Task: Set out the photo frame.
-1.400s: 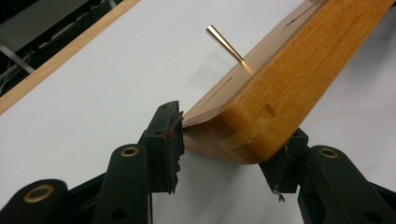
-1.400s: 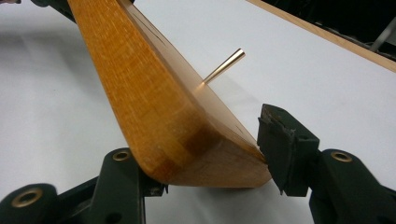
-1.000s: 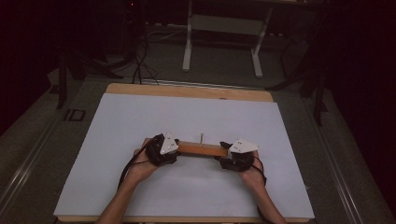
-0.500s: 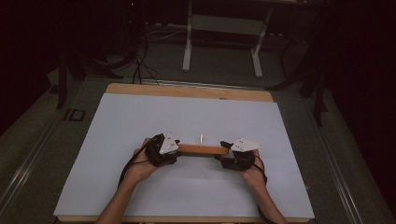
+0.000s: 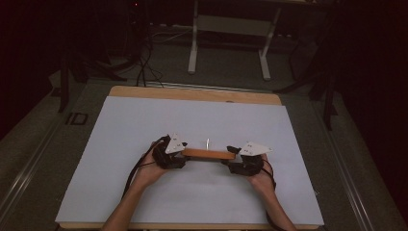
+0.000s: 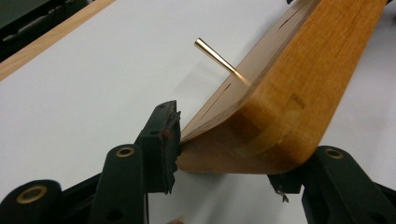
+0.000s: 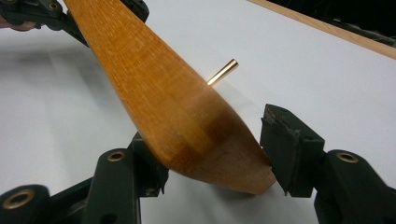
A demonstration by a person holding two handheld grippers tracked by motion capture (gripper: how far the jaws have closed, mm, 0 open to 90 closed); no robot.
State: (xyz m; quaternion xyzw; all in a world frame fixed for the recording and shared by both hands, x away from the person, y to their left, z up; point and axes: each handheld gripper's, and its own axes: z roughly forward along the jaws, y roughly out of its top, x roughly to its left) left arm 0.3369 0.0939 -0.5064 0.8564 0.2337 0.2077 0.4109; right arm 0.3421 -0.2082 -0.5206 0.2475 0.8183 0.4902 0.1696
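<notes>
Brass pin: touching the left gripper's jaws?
Apart. Left gripper view shows the brass pin jutting from the wooden block, well clear of the left gripper, whose jaws have just been opening with the block's end between them.

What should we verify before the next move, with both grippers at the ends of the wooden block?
1. Left gripper grip on the wooden block: cannot tell. Its jaws have just been opening; the block's end sits between them, with one pad at its corner.
2. Right gripper grip: ok. Its pads look pressed on the other end.
3. Block resting flat on the white sheet: cannot tell.
4. Brass pin clear of both grippers: ok. It stands about midway along the block.
5. Block well inside the sheet's edges: ok.
</notes>
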